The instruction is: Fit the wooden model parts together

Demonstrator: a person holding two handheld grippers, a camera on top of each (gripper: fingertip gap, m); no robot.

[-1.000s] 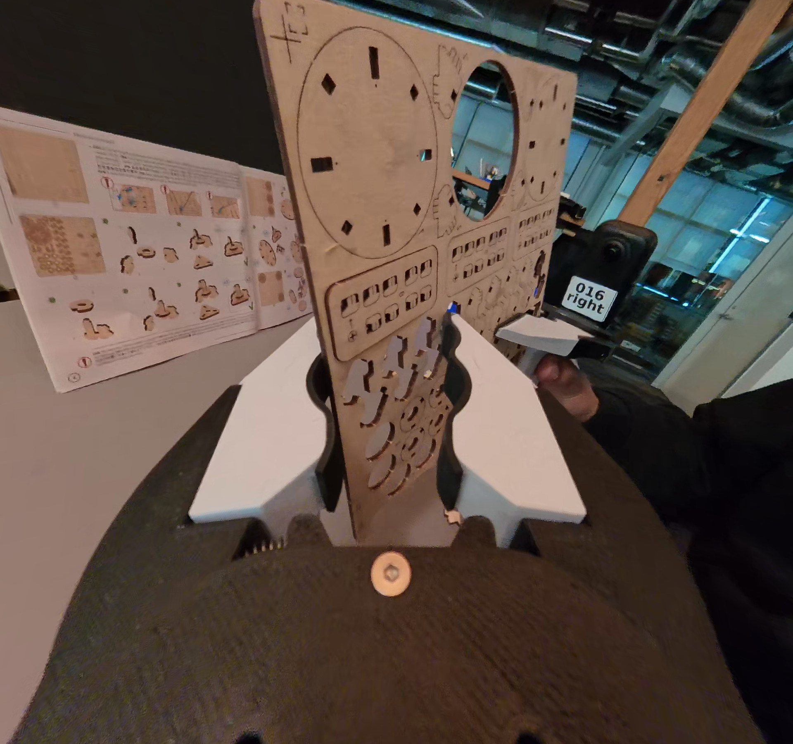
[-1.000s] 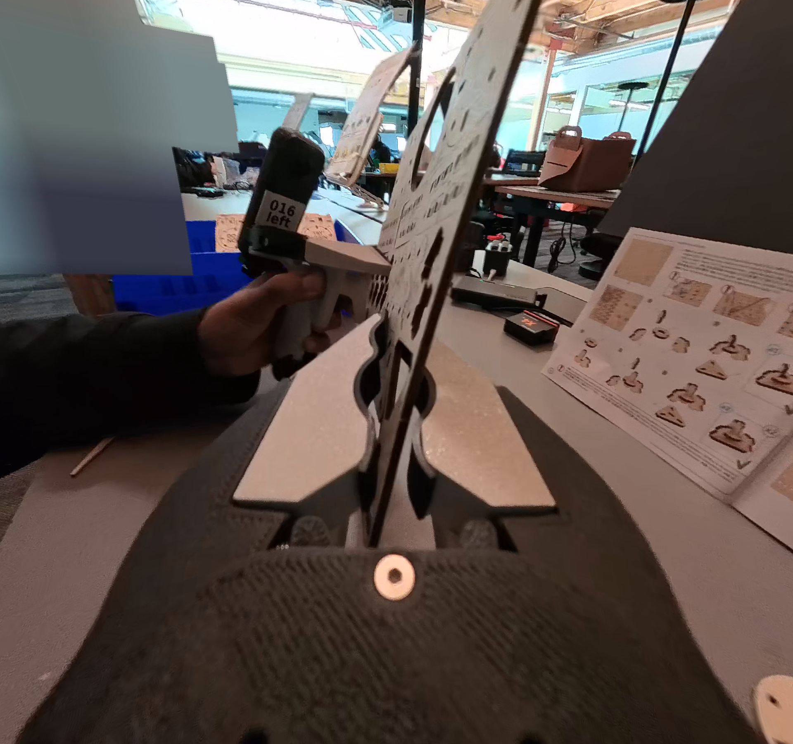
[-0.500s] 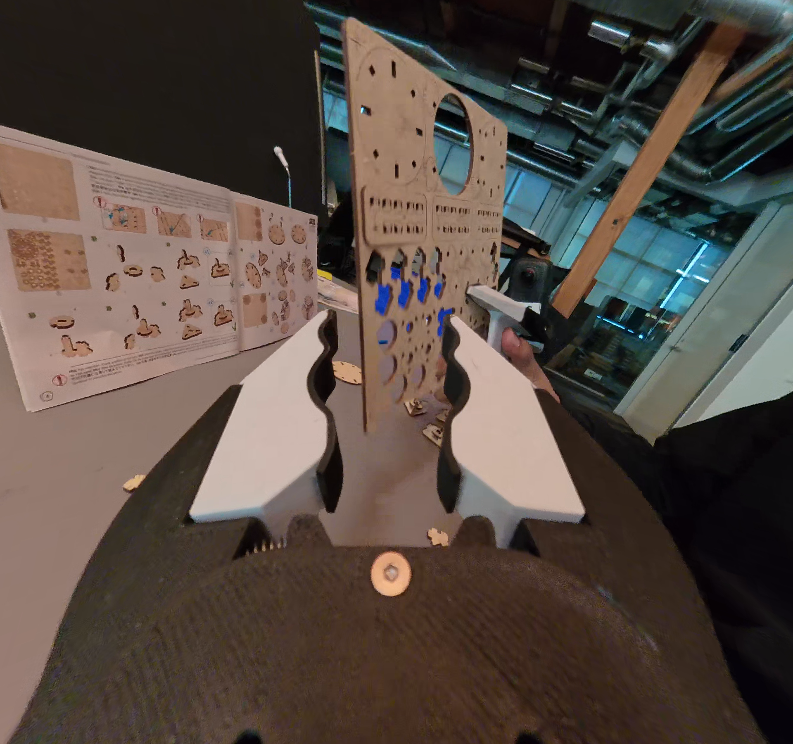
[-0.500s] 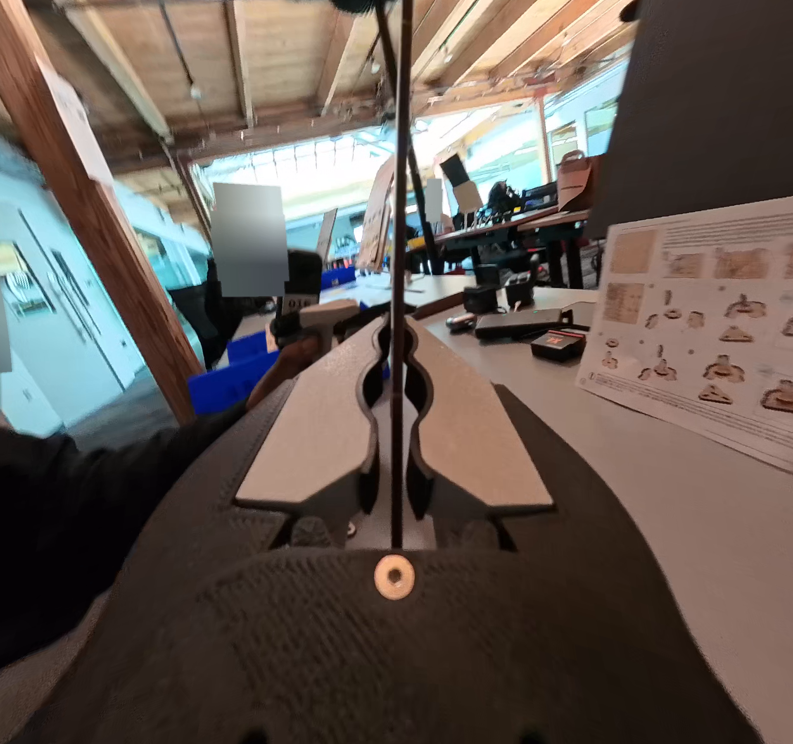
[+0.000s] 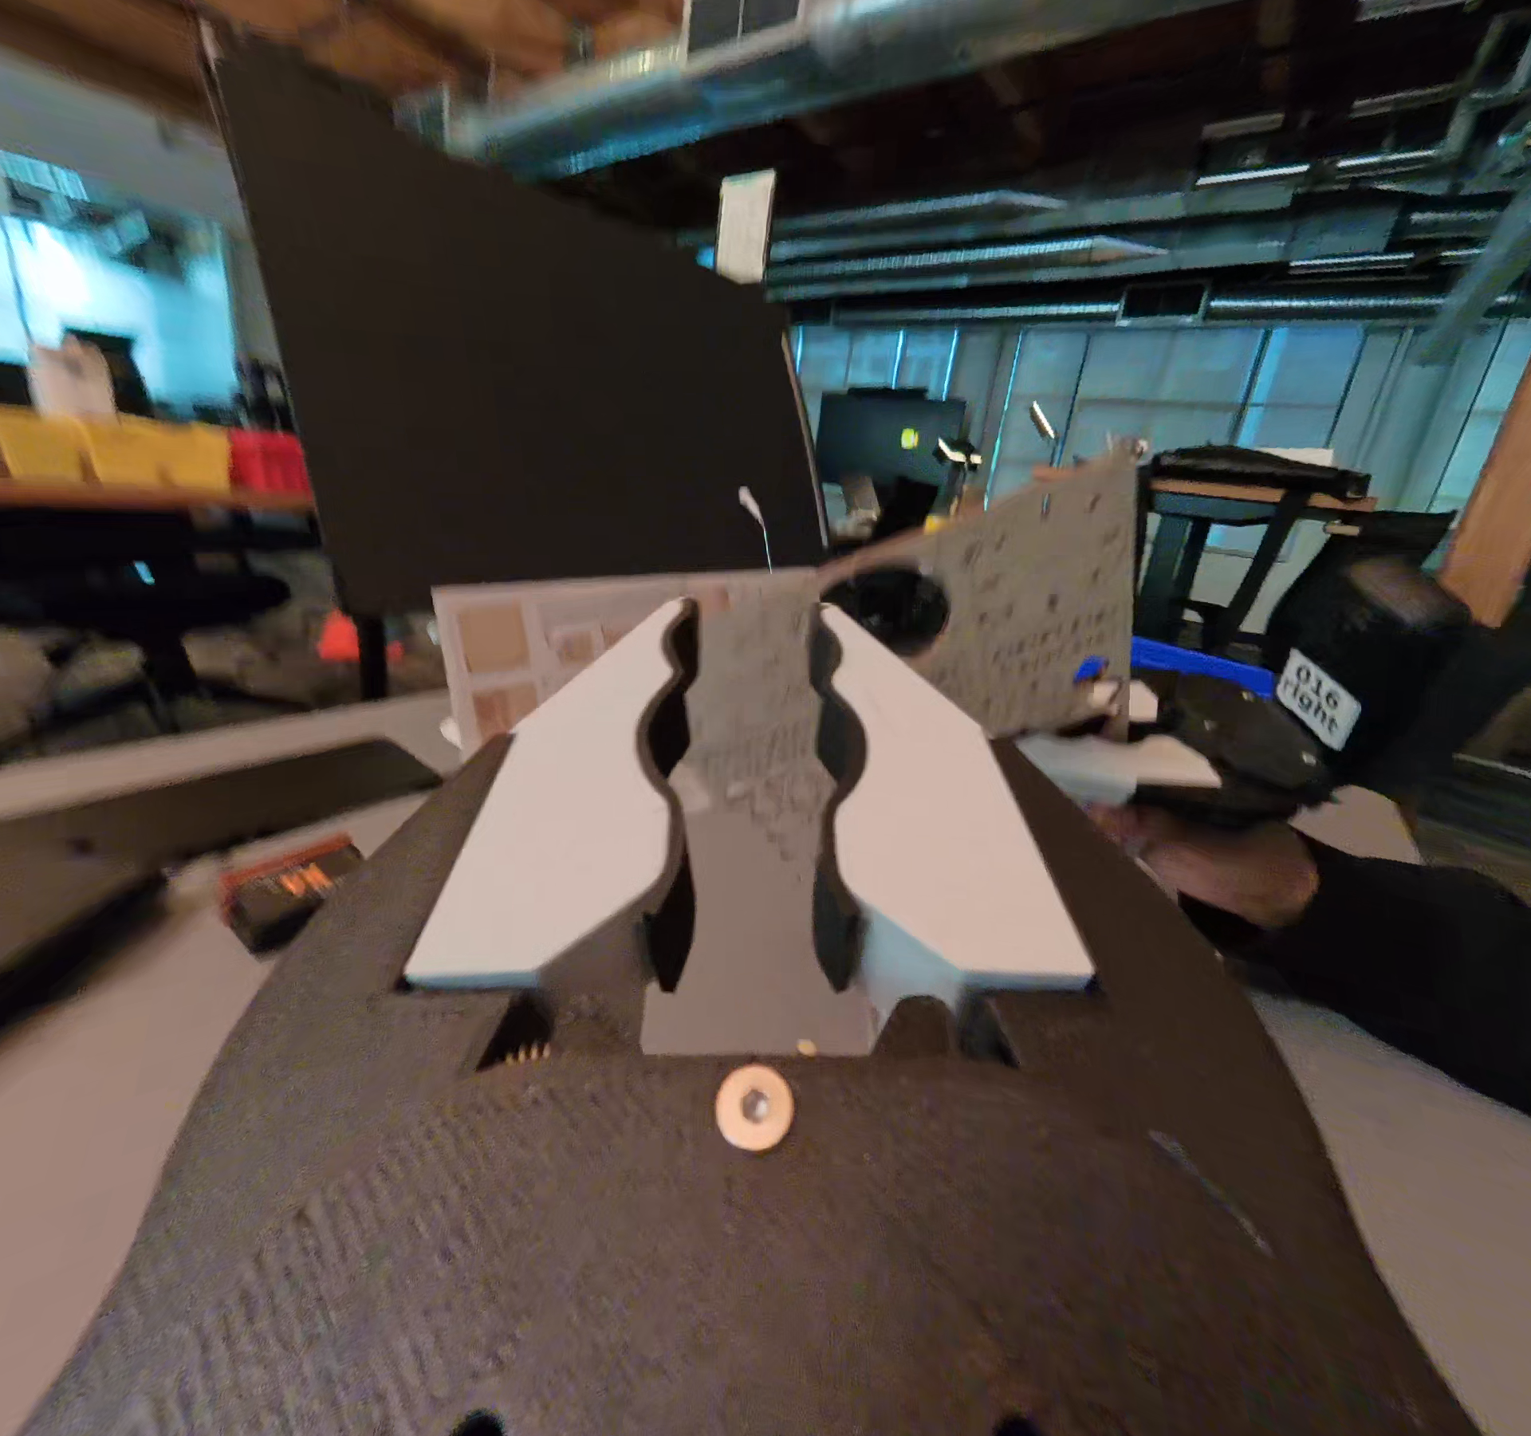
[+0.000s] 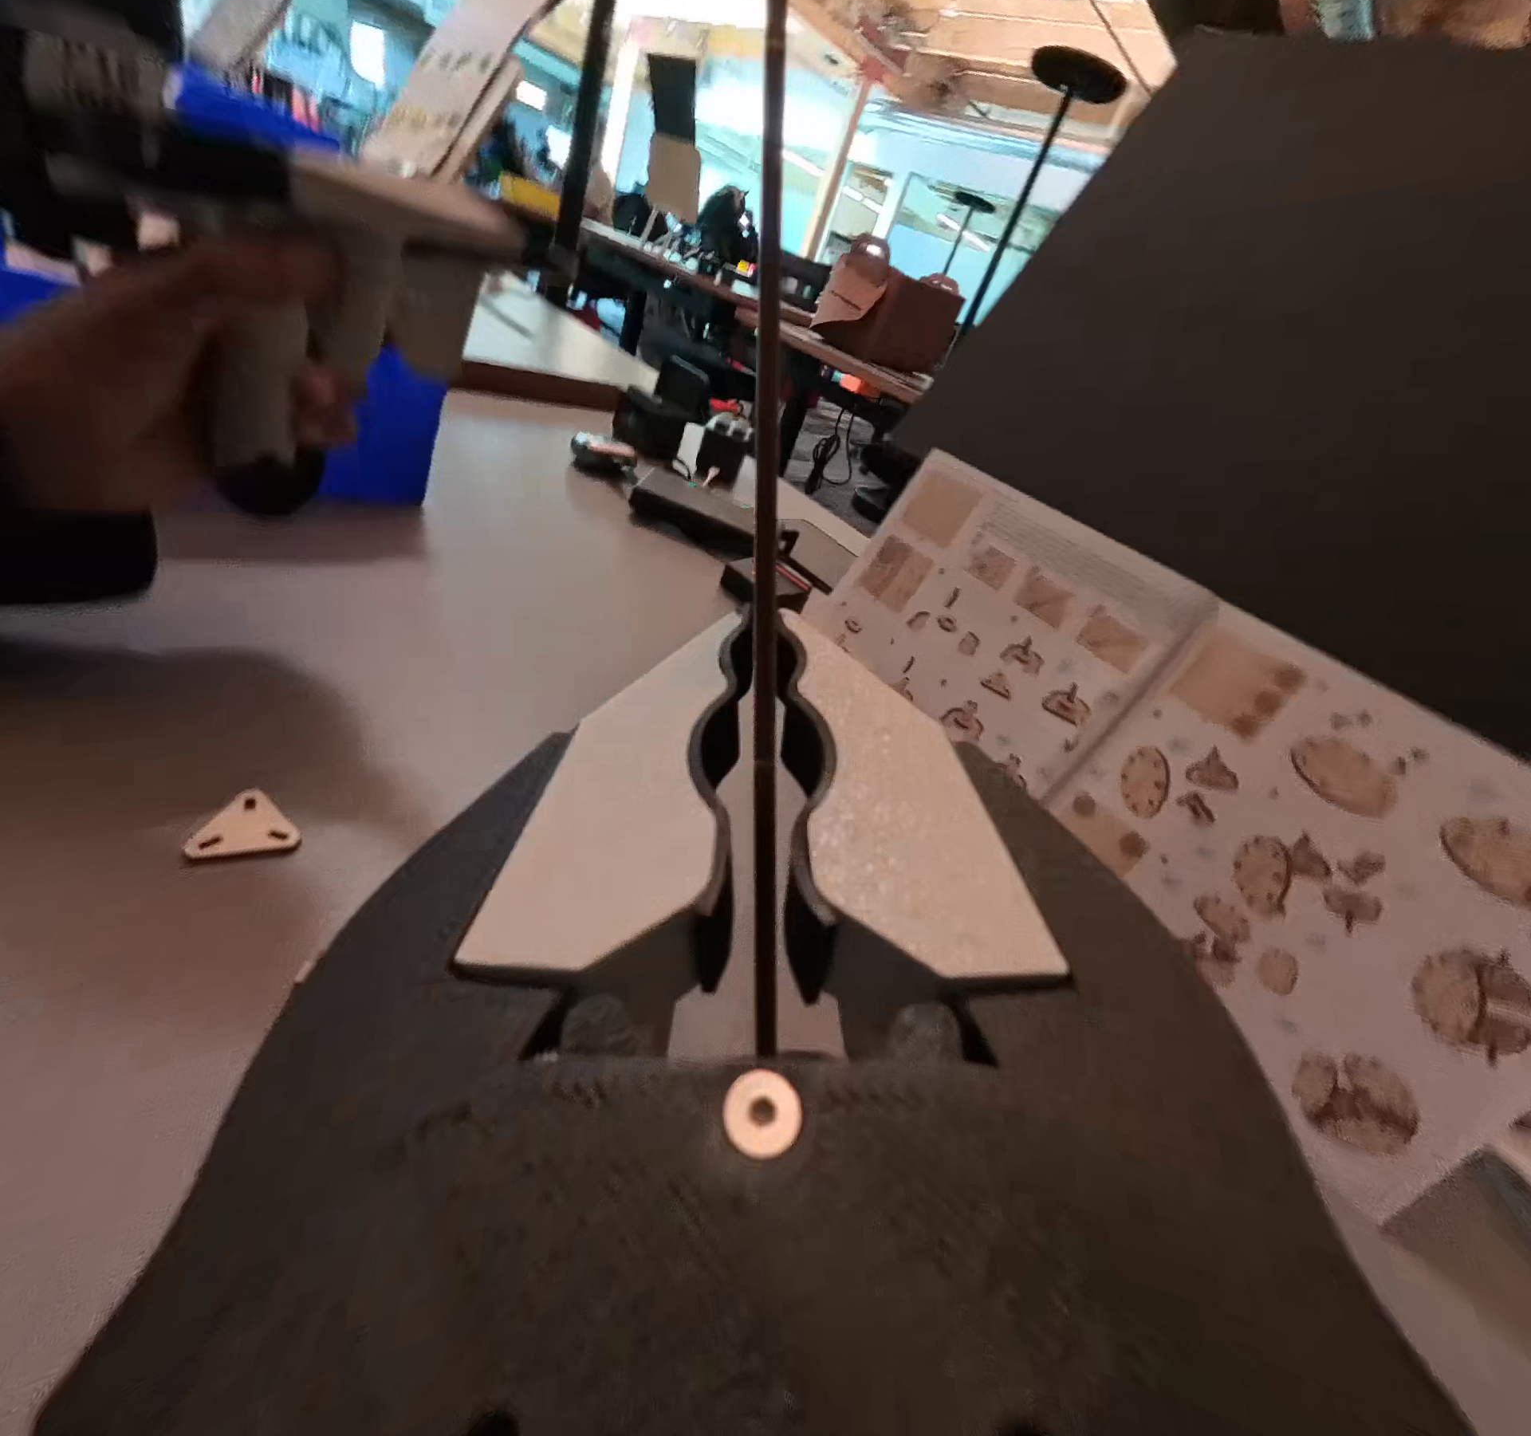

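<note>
right hand-held gripper (image 6: 766, 634) clamps thin laser-cut plywood sheet (image 6: 769, 319) edge-on

Open table (image 6: 348, 700): passable left of right gripper (image 6: 766, 634); triangular piece (image 6: 242, 837) lies there.
Right side: propped instruction sheet (image 6: 1243, 775) blocks.

Grey table (image 6: 514, 651) with triangular wooden piece (image 6: 242, 836), instruction booklet (image 6: 1243, 800)

Open instruction booklet (image 6: 1160, 733), black backboard (image 6: 1243, 319)
</note>
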